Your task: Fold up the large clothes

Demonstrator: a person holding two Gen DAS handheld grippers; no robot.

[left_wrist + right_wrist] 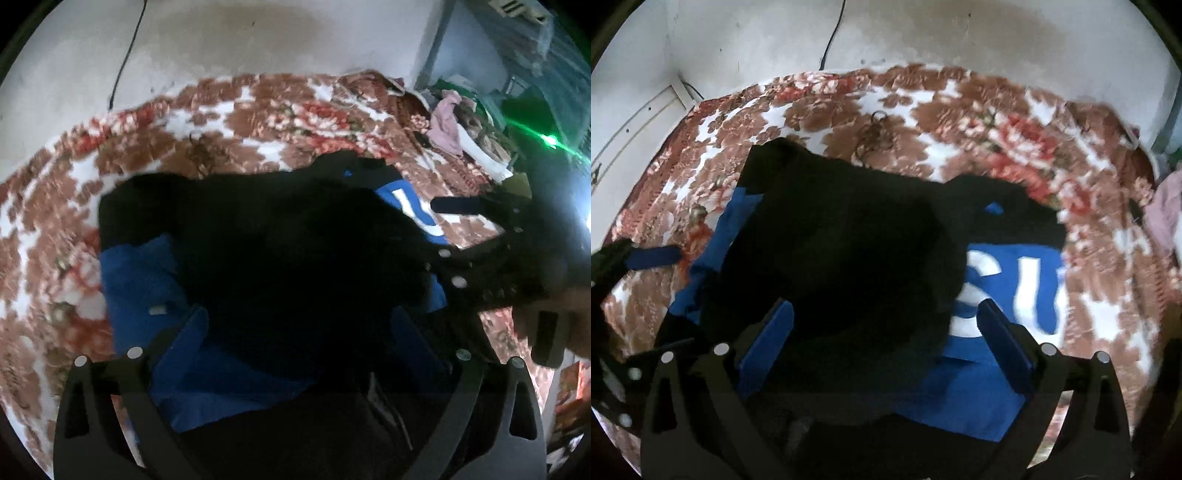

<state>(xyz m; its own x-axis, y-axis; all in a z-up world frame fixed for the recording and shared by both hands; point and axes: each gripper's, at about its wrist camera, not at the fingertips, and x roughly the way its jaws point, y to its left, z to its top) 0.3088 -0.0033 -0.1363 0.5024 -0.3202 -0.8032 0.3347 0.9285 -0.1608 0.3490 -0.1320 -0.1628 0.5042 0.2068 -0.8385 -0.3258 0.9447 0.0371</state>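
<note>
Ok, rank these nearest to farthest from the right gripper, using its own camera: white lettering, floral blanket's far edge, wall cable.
1. white lettering, just ahead, right of the right gripper.
2. floral blanket's far edge, beyond the garment.
3. wall cable, top, on the wall.

You have one large black-and-blue garment with white lettering (1015,280) spread on one floral blanket in brown, red and white (960,110), and two black two-finger grippers with blue pads over it: your left gripper (299,332) and your right gripper (886,328), each showing two fingers set wide apart. Behind the blanket you can count one thin black cable (125,55) hanging down one pale plaster wall (258,37). Off to the right lies one small heap of pink and white clothes (450,125); its pieces are too blurred to count.
</note>
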